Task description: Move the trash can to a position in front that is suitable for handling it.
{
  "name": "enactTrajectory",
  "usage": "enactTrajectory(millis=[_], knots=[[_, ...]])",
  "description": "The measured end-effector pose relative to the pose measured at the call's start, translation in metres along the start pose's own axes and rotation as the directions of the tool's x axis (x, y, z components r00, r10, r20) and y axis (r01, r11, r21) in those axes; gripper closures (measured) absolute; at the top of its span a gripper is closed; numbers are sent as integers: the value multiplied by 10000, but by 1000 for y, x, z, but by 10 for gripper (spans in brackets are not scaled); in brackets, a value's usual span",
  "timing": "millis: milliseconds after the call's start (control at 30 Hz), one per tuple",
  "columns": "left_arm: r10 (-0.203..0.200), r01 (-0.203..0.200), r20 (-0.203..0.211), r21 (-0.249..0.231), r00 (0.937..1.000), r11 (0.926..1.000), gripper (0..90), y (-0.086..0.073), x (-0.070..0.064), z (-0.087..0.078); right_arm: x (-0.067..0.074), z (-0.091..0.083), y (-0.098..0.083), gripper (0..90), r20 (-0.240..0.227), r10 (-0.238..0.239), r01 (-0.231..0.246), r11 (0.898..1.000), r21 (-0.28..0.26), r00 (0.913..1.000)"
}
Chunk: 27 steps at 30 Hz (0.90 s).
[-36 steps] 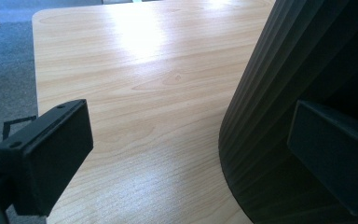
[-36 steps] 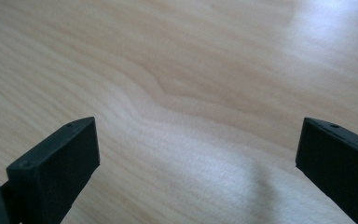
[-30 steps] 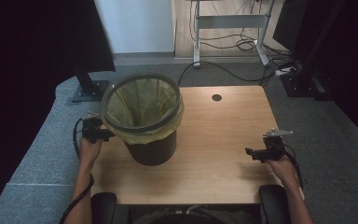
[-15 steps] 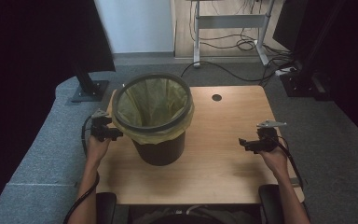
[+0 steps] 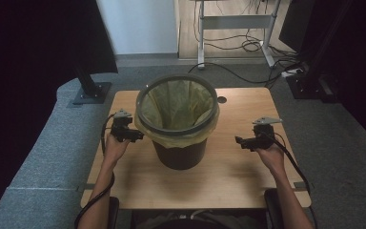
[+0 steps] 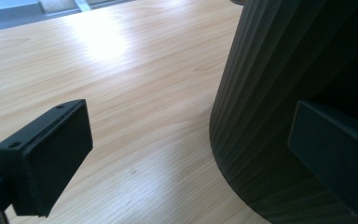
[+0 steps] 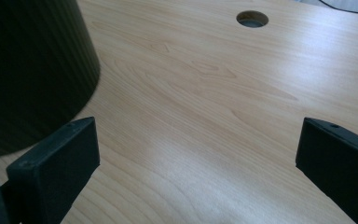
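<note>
Currently the bin (image 5: 178, 138) stands mid-table (image 5: 248, 176), liner (image 5: 176, 102) folded over its rim. Left claw (image 5: 136, 136) sits just beside the bin's left wall, jaws wide, holding nothing; right claw (image 5: 239, 141) is well apart on the right, also wide and empty. Judgement: ribbed plastic wall (image 6: 279, 84), stiff, light and likely empty, so it may tip or slide. Liner is thin and slippery. Best hold: the rim, or squeeze the wall from both sides.
</note>
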State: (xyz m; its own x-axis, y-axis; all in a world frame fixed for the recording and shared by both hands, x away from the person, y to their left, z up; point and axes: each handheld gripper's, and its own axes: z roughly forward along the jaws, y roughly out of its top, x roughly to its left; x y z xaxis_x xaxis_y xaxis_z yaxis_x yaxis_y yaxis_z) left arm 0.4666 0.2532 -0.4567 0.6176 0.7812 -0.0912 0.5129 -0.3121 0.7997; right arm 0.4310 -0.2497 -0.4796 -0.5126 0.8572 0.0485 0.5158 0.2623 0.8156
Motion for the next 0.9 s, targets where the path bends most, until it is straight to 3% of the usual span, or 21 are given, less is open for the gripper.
enactTrajectory(millis=[400,567,733,900], knots=[[172,-175,485,66,9987,9998,0,16,-26,27,8,20,21,0,-28,314,-314,9993,-187,9995],[148,-147,694,-14,9975,9999,0,20,-34,36,8,29,29,0,334,209,-208,9998,-8,9992],[139,-135,457,-89,9989,9999,0,23,-34,40,4,36,30,0,382,448,-447,9990,-32,9983],[173,-164,612,-144,9980,9998,0,21,-36,38,4,36,29,0,384,133,-130,9999,-82,9992]])
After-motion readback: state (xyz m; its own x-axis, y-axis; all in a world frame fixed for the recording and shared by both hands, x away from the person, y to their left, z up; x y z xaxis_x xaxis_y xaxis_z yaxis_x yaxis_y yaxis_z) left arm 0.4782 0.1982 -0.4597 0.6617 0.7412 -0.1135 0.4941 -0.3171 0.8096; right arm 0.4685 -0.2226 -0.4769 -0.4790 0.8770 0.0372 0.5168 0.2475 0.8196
